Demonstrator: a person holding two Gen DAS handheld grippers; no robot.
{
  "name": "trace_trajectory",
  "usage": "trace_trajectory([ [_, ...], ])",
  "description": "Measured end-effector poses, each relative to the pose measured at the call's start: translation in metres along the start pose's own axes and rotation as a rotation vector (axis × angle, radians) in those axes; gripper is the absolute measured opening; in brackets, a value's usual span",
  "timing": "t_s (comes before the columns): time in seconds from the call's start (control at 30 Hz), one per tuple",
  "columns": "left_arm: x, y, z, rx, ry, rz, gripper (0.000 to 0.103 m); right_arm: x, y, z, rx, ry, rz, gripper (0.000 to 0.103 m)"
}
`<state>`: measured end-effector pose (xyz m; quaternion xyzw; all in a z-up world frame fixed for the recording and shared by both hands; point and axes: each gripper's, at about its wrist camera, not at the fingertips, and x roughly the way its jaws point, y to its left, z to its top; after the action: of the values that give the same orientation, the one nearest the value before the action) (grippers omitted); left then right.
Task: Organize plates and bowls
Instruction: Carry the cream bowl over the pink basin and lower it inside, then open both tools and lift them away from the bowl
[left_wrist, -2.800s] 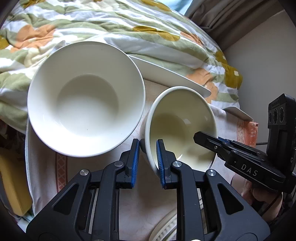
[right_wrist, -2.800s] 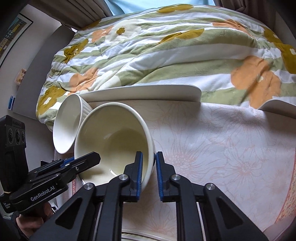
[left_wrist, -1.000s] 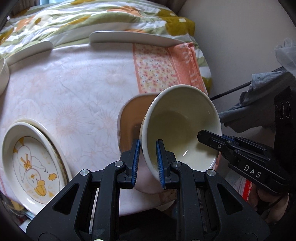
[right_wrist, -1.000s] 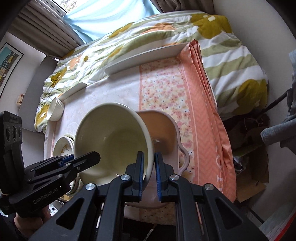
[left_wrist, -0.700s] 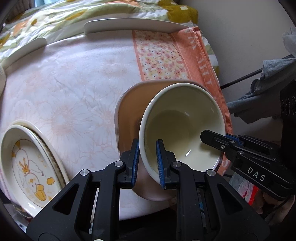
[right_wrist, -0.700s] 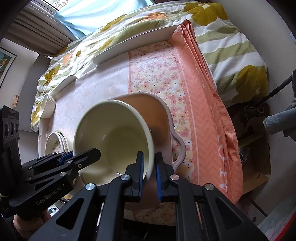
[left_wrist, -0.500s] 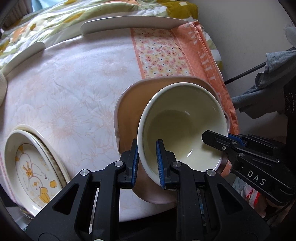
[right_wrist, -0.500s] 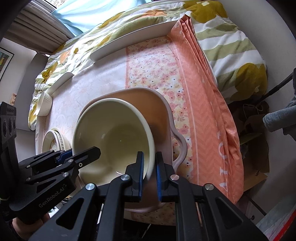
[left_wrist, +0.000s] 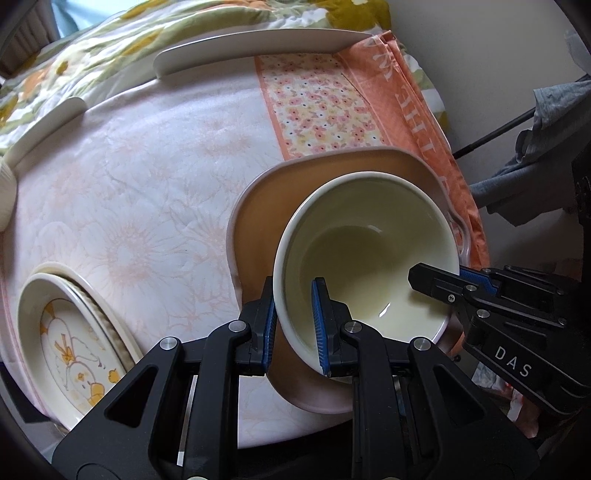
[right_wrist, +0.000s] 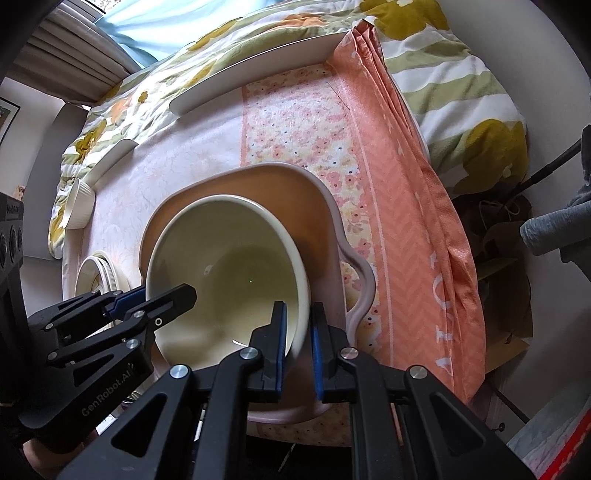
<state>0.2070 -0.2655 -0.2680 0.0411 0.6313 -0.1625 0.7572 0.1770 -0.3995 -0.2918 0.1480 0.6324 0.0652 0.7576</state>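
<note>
A glossy cream ceramic bowl (left_wrist: 364, 251) is held between two hand-held grippers, one on each side of its rim. The left hand-held gripper (left_wrist: 292, 325) is clamped on the rim's near-left edge, one blue pad (left_wrist: 319, 325) inside the bowl and the other outside against the wall. The right hand-held gripper (right_wrist: 298, 345) is likewise closed on the opposite edge of the rim, one pad (right_wrist: 280, 347) inside and its partner outside. In the left wrist view the right tool's black fingers reach in from the right over the bowl's lip; in the right wrist view the left tool's fingers reach in from the left.

The bowl sits tilted, its opening facing both cameras, inside a larger pink ceramic dish with a loop handle (right_wrist: 325, 221). The lower part of the bowl lies within the dish's rim; whether its base rests on the dish's floor cannot be told. The dish stands near the edge of the tabletop, on a pale floral tablecloth (left_wrist: 147, 192) beside an orange patterned cloth (right_wrist: 402, 184).

To the left, well apart from the bowl, lies a stack of cream plates with a yellow duck drawing (left_wrist: 70, 332). A ribbed white ramekin (right_wrist: 79, 208) lies on its side near the far left edge. White rim pieces (left_wrist: 258, 44) border the far side, and a flower-print quilt (right_wrist: 461, 85) lies beyond.
</note>
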Motion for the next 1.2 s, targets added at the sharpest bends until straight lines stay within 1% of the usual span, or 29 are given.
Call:
trace_trajectory([
  [0.07, -0.002, 0.002, 0.000, 0.002, -0.008, 0.007, 0.016, 0.000, 0.000, 0.000, 0.004, 0.001, -0.001, 0.012],
  [0.23, -0.009, 0.003, 0.001, 0.009, -0.032, -0.008, 0.016, -0.006, 0.000, 0.000, 0.013, -0.017, -0.002, 0.012],
  [0.37, -0.010, 0.001, 0.000, 0.017, -0.037, -0.008, 0.016, -0.016, 0.000, 0.000, 0.008, -0.037, -0.012, 0.012],
  [0.5, -0.013, 0.003, -0.001, 0.005, -0.038, -0.016, 0.016, -0.017, 0.000, -0.002, -0.003, -0.030, -0.013, 0.012],
  [0.63, -0.027, 0.006, -0.002, -0.007, -0.064, -0.028, 0.016, -0.030, 0.003, -0.004, -0.021, -0.050, -0.007, 0.012],
  [0.8, -0.060, 0.010, -0.005, -0.034, -0.128, -0.049, 0.016, -0.053, 0.011, -0.005, -0.070, -0.088, 0.004, 0.012],
  [0.9, -0.090, 0.022, -0.010, -0.077, -0.197, -0.065, 0.016, -0.072, 0.023, -0.001, -0.125, -0.131, 0.023, 0.012],
  [1.0, -0.126, 0.041, -0.019, -0.137, -0.288, -0.063, 0.017, -0.093, 0.045, 0.008, -0.216, -0.181, 0.053, 0.012],
  [1.07, -0.148, 0.056, -0.025, -0.176, -0.336, -0.051, 0.026, -0.106, 0.066, 0.015, -0.289, -0.216, 0.079, 0.012],
  [1.1, -0.160, 0.065, -0.029, -0.201, -0.360, -0.033, 0.049, -0.111, 0.077, 0.019, -0.327, -0.233, 0.098, 0.013],
  [1.13, -0.170, 0.073, -0.033, -0.224, -0.386, -0.010, 0.086, -0.116, 0.088, 0.022, -0.360, -0.249, 0.113, 0.022],
  [1.17, -0.182, 0.082, -0.039, -0.251, -0.426, 0.014, 0.098, -0.120, 0.099, 0.025, -0.391, -0.267, 0.117, 0.047],
  [1.2, -0.193, 0.090, -0.044, -0.274, -0.468, 0.029, 0.103, -0.123, 0.111, 0.028, -0.420, -0.286, 0.121, 0.067],
])
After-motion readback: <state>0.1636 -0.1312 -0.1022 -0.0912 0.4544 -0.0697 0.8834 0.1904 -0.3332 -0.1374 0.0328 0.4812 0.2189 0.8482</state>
